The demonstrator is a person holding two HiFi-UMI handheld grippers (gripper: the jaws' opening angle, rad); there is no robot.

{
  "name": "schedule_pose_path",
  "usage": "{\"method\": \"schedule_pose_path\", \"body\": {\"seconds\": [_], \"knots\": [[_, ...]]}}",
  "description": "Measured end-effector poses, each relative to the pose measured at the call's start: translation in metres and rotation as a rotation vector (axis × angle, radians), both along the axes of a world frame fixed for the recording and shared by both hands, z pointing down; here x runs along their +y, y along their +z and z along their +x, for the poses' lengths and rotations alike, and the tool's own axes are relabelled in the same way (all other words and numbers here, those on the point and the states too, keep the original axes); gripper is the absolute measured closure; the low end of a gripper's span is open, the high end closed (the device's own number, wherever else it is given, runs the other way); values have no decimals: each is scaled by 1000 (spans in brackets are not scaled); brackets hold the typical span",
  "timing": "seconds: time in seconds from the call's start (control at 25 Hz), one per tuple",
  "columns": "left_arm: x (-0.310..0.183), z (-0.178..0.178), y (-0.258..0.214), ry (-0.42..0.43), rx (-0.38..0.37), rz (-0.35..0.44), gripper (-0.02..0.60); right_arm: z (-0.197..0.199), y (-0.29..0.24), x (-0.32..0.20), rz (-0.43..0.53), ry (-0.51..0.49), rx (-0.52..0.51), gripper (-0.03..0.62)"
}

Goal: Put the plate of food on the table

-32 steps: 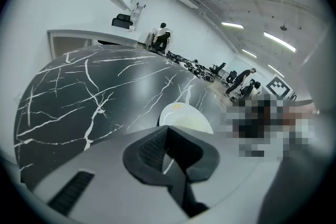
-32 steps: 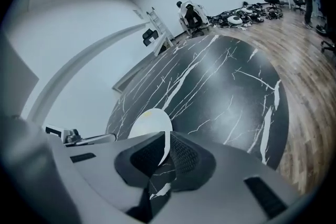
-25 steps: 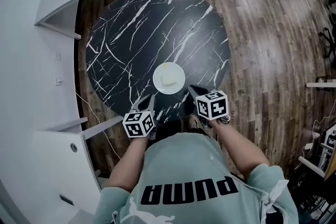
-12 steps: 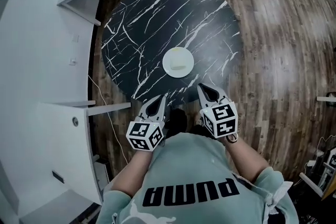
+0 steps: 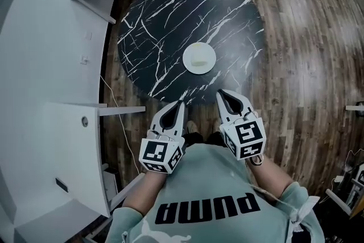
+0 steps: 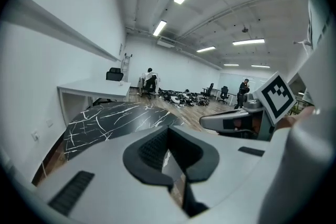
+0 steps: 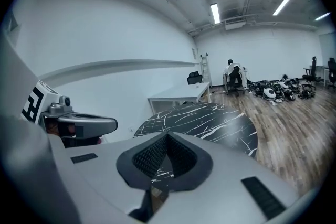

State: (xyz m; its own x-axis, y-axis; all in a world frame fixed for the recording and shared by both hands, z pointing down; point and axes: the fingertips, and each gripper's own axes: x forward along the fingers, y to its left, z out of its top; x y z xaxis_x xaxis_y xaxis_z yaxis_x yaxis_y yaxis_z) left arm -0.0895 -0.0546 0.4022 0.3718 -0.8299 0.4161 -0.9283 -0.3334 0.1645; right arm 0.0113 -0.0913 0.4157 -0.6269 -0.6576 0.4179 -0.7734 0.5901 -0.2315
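Plate (image 5: pixel 199 58) with food sits near mid-tabletop (image 5: pixel 153 31), well apart from both tools. I read left tool (image 5: pixel 178 105) and right tool (image 5: pixel 222 94) as pressed together, empty. Judged rigid, slick, breakable: I would pinch the rim and keep it level.

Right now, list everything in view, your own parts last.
table: one, round, black with white veins, ahead
plate: one, white, on the table's near half
food: one pale piece, on the plate
floor: brown wood, around the table
desk: one, white, beyond the table
cabinet: one, white, at left
shirt: one, green, at bottom
left gripper: one, grey, jaws shut, empty, short of the table
right gripper: one, grey, jaws shut, empty, at the table's near edge
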Motion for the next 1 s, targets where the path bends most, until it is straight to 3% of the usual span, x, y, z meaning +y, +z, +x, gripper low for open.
{"method": "schedule_pose_path", "body": {"seconds": [0.28,0.68,1.0], "knots": [[35,-27,-19,6,-14,37,575,-25,-36,32,82,28,9,585],[98,-85,-29,60,10,63,575,-75,-40,101,72,119,48,585],[148,-94,-19,143,58,49,575,-92,-41,161,66,168,101,585]]}}
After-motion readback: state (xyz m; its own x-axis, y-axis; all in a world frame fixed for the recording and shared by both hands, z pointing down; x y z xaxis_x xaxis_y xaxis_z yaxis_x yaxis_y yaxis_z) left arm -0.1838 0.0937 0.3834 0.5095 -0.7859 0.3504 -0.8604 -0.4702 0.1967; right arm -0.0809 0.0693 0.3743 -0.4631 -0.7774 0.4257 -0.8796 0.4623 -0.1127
